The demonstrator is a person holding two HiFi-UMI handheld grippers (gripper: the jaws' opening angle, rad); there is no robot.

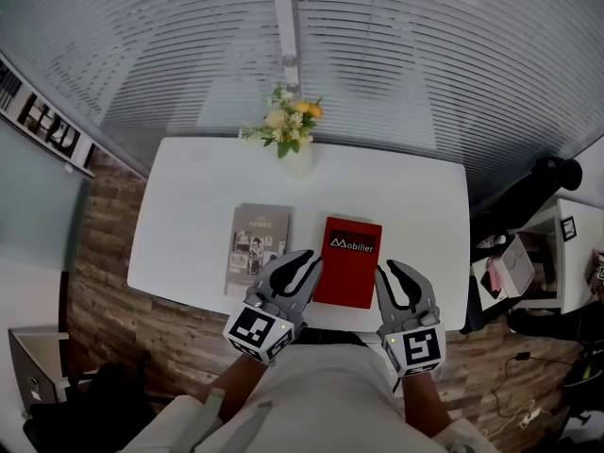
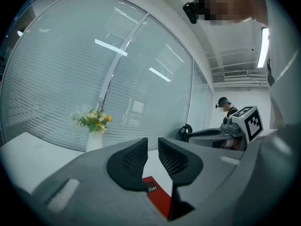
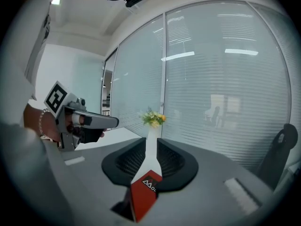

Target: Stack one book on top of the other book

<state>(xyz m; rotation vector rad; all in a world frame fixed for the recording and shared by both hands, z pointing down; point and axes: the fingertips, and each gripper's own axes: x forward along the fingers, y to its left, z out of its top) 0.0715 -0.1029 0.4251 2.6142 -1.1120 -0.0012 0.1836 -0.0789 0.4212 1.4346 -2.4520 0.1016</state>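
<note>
Head view: two books lie side by side on the white table (image 1: pixel 189 206). The grey book (image 1: pixel 259 248) is at 9 o'clock of the red book (image 1: pixel 349 260), and both have their long axes running 6 to 12 o'clock. One vase of flowers (image 1: pixel 288 138) stands at the table's 12 o'clock edge. The left gripper (image 1: pixel 304 260) covers the red book's 7 o'clock corner, and the right gripper (image 1: pixel 394 270) sits at its 4 o'clock side.

Left gripper view: the jaws are slightly spread with nothing between them. Only a sliver of the red book shows below.

Right gripper view: the jaws are parted narrowly and are empty. The red book's corner is cut off beneath them.
</note>
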